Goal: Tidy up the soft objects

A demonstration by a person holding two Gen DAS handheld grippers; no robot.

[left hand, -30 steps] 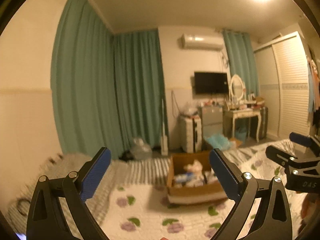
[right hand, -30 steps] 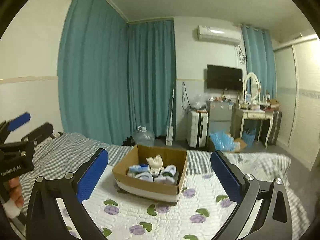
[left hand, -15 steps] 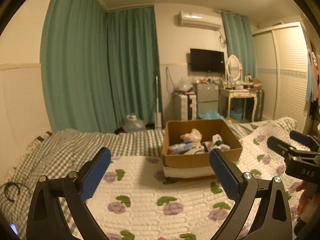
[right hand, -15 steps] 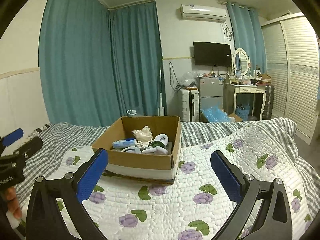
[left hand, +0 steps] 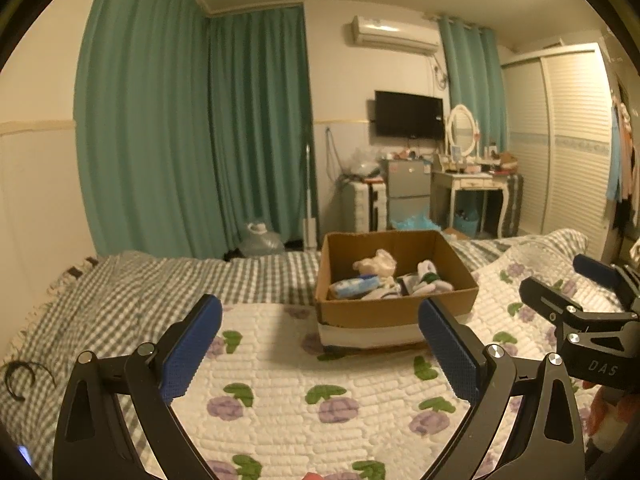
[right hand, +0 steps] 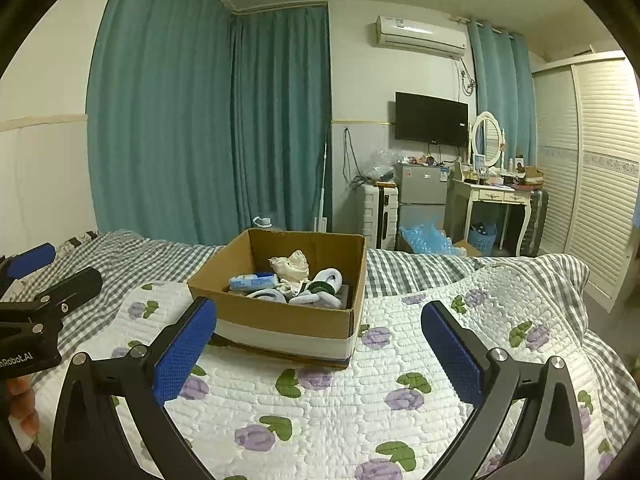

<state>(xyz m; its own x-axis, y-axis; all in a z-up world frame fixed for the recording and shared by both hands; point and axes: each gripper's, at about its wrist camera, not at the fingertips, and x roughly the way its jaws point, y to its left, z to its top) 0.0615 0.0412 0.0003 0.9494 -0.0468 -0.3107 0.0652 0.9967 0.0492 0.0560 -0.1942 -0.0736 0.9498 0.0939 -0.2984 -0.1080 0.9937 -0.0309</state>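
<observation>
An open cardboard box (left hand: 396,312) (right hand: 280,316) stands on the white quilt with purple flowers (left hand: 288,392) (right hand: 328,400) on the bed. Inside lie soft items: a cream cloth (left hand: 376,264) (right hand: 292,266), a blue roll (left hand: 354,286) (right hand: 252,281) and white and green rolled socks (left hand: 428,278) (right hand: 324,284). My left gripper (left hand: 320,344) is open and empty, above the quilt short of the box. My right gripper (right hand: 320,348) is open and empty, also short of the box. Each gripper shows at the edge of the other's view, the right one (left hand: 580,304) and the left one (right hand: 44,288).
A grey checked blanket (left hand: 120,300) (right hand: 420,268) covers the bed's far side and left. A black ring (left hand: 16,376) lies on it at the left. Beyond the bed are teal curtains (right hand: 240,120), a suitcase (right hand: 378,216), a small fridge (right hand: 422,204), a dressing table (right hand: 496,200) and a wardrobe (right hand: 592,160).
Both views have tilted down and come closer to the bed, so the box sits larger and nearer between the fingers. Both grippers stay open and empty.
</observation>
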